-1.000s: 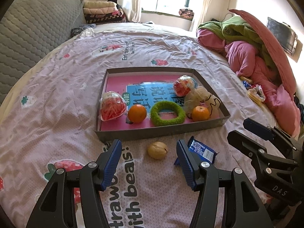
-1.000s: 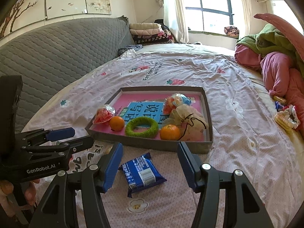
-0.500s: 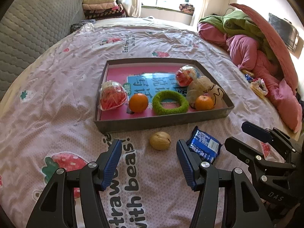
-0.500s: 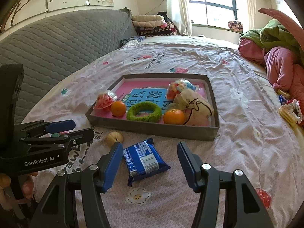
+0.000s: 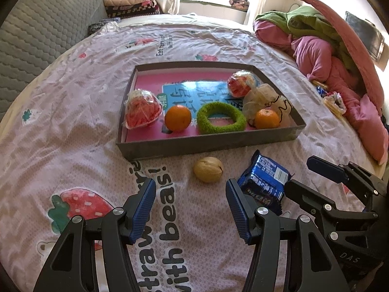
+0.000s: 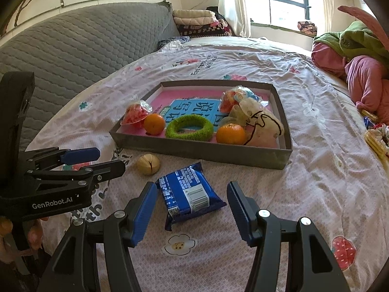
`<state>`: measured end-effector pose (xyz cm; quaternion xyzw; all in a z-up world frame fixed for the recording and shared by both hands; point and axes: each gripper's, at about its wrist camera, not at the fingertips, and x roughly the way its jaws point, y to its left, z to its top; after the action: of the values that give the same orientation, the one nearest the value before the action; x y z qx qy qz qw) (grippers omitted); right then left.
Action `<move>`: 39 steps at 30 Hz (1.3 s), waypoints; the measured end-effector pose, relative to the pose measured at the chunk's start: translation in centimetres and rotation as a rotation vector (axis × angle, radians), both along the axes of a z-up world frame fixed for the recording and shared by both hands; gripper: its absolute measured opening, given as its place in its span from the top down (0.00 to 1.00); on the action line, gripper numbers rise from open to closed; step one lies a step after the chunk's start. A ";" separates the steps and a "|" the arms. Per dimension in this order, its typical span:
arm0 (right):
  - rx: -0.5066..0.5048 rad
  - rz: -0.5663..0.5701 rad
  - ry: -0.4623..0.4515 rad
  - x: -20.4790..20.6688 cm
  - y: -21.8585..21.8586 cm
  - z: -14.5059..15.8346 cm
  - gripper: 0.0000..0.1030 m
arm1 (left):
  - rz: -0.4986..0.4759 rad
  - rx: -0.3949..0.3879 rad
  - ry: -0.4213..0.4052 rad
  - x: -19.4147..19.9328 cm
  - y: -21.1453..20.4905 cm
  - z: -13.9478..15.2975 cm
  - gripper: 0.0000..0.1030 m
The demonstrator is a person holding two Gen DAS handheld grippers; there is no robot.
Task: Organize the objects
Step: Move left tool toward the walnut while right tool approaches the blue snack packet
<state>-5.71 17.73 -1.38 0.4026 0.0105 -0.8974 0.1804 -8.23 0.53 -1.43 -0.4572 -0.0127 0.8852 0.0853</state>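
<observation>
A grey tray (image 5: 209,143) (image 6: 199,149) lies on the bed and holds two oranges, a green ring (image 5: 220,119), two red wrapped packs and a pale drawstring pouch. In front of it on the sheet lie a tan walnut (image 5: 208,169) (image 6: 148,164) and a blue snack packet (image 5: 263,181) (image 6: 188,192). My left gripper (image 5: 189,189) is open just short of the walnut, nothing between its fingers. My right gripper (image 6: 192,191) is open above the blue packet, whose near end lies between the fingers without touching the pads.
A grey quilted headboard (image 6: 73,48) runs along the left. Piled pink and green bedding (image 5: 328,48) fills the right side, with small snack wrappers (image 5: 334,98) beside it. Folded blankets (image 5: 128,2) sit at the far end under the window.
Both grippers have come lower and closer to the sheet. The walnut and the blue packet now sit nearer the fingers. Jaw widths look the same.
</observation>
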 end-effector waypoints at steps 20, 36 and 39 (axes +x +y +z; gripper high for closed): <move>0.019 0.040 -0.069 -0.9 -0.4 -2.6 0.42 | -0.019 -0.005 -0.050 -1.3 0.9 -2.2 0.40; 0.059 0.078 -0.094 -2.7 -1.2 -4.2 0.30 | -0.034 0.010 -0.080 -3.3 1.5 -3.6 0.40; 0.066 0.084 -0.086 -2.8 -1.4 -4.4 0.30 | -0.034 0.018 -0.081 -3.6 1.4 -3.8 0.40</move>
<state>-8.53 16.35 -5.75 0.4455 0.0493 -0.8702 0.2046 -11.82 1.95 -5.21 -0.4921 -0.0165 0.8642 0.1037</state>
